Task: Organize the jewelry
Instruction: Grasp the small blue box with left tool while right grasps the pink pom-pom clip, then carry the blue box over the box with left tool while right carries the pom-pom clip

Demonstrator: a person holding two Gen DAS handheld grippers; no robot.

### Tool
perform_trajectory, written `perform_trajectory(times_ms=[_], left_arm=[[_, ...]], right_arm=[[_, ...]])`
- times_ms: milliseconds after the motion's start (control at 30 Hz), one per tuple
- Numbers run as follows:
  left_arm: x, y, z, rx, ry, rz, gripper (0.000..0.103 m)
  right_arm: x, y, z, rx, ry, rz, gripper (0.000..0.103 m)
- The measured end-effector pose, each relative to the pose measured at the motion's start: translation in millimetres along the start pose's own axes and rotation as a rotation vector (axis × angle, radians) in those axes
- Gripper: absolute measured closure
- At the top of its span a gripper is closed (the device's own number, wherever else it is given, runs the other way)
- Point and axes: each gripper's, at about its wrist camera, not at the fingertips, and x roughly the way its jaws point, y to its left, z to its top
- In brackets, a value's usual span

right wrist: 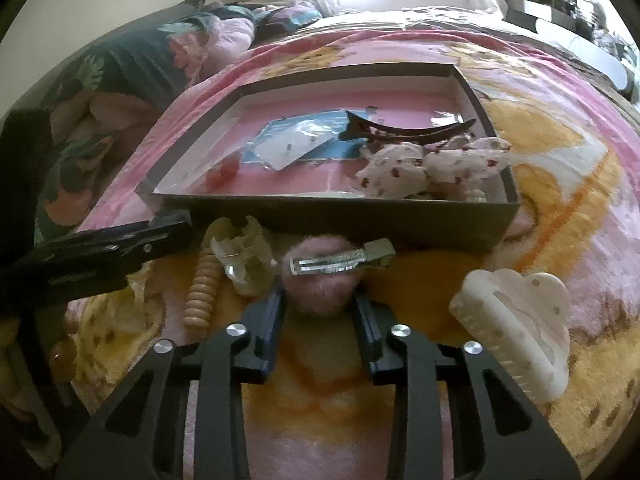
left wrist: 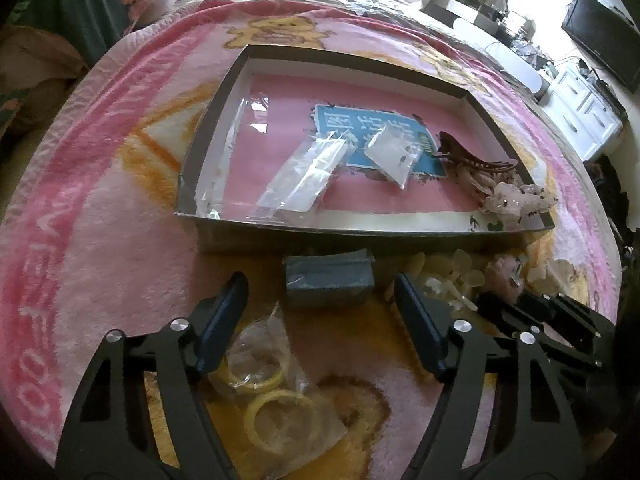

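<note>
A shallow cardboard box (left wrist: 208,132) (right wrist: 332,216) on a pink blanket holds clear plastic bags (left wrist: 304,176), a brown hair clip (right wrist: 408,130) and a spotted fabric bow (right wrist: 400,172). My left gripper (left wrist: 320,300) is open, just above a small grey box (left wrist: 328,282) in front of the cardboard box. A bag with yellow rings (left wrist: 272,396) lies under it. My right gripper (right wrist: 318,300) is closed on a pink fuzzy hair clip (right wrist: 324,280) with a silver metal bar (right wrist: 332,264).
A white claw clip (right wrist: 516,328) lies right of my right gripper. A wooden bead bracelet (right wrist: 202,292) and pale crumpled bags (right wrist: 244,256) lie to its left. The left gripper's body (right wrist: 100,256) reaches in from the left. White drawers (left wrist: 580,116) stand far right.
</note>
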Motion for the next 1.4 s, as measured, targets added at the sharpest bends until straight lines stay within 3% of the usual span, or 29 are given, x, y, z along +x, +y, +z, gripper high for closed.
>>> perform_trajectory(times_ms=[133,267,567,933,1400], left_arm=[[3.6,0.0,1.3,-0.004,0.002,-0.005,0.048],[6.4,-1.9,1.1,0.010,0.004,-0.005,0.066],[0.8,-2.6,-2.5,0.015,-0.011,-0.016,0.066],[-42.1,4.7,-8.9,0.009,-0.075,-0.056,0.066],[-84.6,47.3,-4.4,-0.063,-0.190,0.020,0.066]], right_arm=[[-5.0,0.7,-3.2,0.002,-0.014,0.001,0.077],[-16.0,-2.0,-7.3,0.011,-0.031,0.006,0.077],[-42.7,-3.5,-18.3,0.015,-0.058,0.008,0.077],[-70.9,16.8,-18.5,-0.027,-0.085,0.050,0.077],[-73.5,49.7,0.2,-0.086,-0.105,0.100,0.077]])
